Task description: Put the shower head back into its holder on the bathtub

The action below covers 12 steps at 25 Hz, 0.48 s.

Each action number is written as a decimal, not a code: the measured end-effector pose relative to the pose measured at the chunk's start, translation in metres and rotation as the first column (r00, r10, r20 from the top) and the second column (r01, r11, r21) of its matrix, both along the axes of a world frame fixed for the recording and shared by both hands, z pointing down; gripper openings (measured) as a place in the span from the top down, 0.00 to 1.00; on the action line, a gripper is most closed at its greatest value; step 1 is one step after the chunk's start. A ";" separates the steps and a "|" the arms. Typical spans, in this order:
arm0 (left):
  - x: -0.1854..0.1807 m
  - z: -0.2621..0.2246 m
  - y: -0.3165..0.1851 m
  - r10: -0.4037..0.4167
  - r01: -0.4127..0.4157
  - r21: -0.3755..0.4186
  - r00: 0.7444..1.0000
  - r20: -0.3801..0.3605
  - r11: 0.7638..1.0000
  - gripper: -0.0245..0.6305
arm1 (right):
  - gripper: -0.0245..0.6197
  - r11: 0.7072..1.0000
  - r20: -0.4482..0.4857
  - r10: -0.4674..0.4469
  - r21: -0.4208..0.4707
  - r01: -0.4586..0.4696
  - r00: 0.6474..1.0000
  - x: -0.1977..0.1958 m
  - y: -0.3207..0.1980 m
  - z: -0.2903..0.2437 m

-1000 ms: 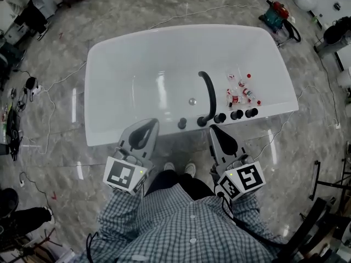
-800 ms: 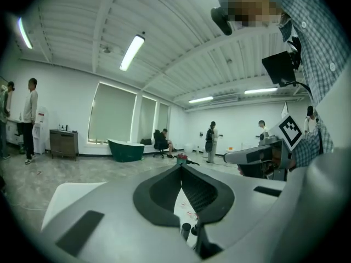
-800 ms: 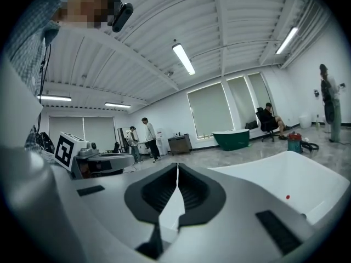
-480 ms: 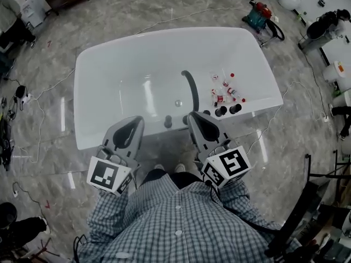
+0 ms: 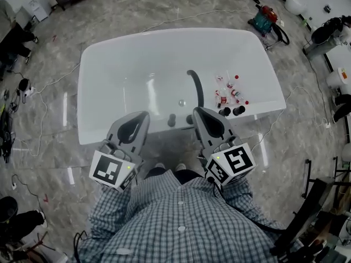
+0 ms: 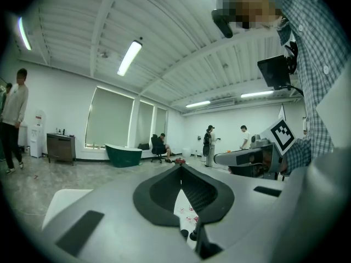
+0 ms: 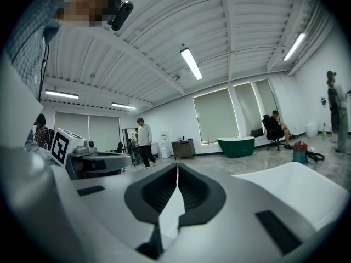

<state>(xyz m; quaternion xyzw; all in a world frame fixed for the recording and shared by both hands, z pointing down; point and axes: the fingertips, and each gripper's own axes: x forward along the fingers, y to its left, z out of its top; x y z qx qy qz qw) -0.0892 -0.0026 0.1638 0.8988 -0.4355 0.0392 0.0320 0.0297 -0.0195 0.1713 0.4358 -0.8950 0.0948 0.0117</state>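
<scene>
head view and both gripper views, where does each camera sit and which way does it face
Head view: on the person's head, looking steeply down at the white bathtub; shows checked shirt, left gripper, right gripper.
Left gripper view: rides the left gripper, faces level across the room over shut jaws; right gripper and checked shirt at right.
Right gripper view: rides the right gripper, level over shut jaws; left gripper at left.
Shared: both gripper views catch the green tub.
</scene>
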 end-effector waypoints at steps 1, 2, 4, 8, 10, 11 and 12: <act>0.000 0.000 0.000 0.000 0.000 -0.002 1.000 -0.001 1.000 0.95 | 0.93 1.000 -0.001 -0.001 0.001 0.001 1.000 0.000 0.000 0.000; 0.001 0.000 0.000 0.001 -0.001 -0.003 1.000 -0.002 1.000 0.95 | 0.93 1.000 -0.001 -0.001 0.002 0.001 1.000 0.000 0.000 -0.001; 0.005 -0.001 0.001 0.006 -0.006 -0.006 1.000 0.000 1.000 0.95 | 0.93 1.000 0.000 0.000 0.004 0.000 1.000 0.003 -0.001 -0.003; 0.008 -0.002 0.000 0.015 -0.015 -0.008 1.000 0.005 1.000 0.95 | 0.93 1.000 0.000 0.001 0.007 -0.001 1.000 0.004 -0.002 -0.005; 0.009 -0.001 -0.001 0.016 -0.015 -0.008 1.000 0.003 1.000 0.95 | 0.93 1.000 -0.002 0.000 0.007 0.000 1.000 0.004 -0.003 -0.005; 0.008 -0.001 -0.001 0.016 -0.016 -0.009 1.000 0.003 1.000 0.95 | 0.93 1.000 -0.002 0.000 0.006 0.000 1.000 0.003 -0.003 -0.004; 0.008 -0.001 0.000 0.017 -0.017 -0.010 1.000 0.003 1.000 0.95 | 0.93 1.000 0.000 -0.001 0.006 0.001 1.000 0.003 -0.002 -0.004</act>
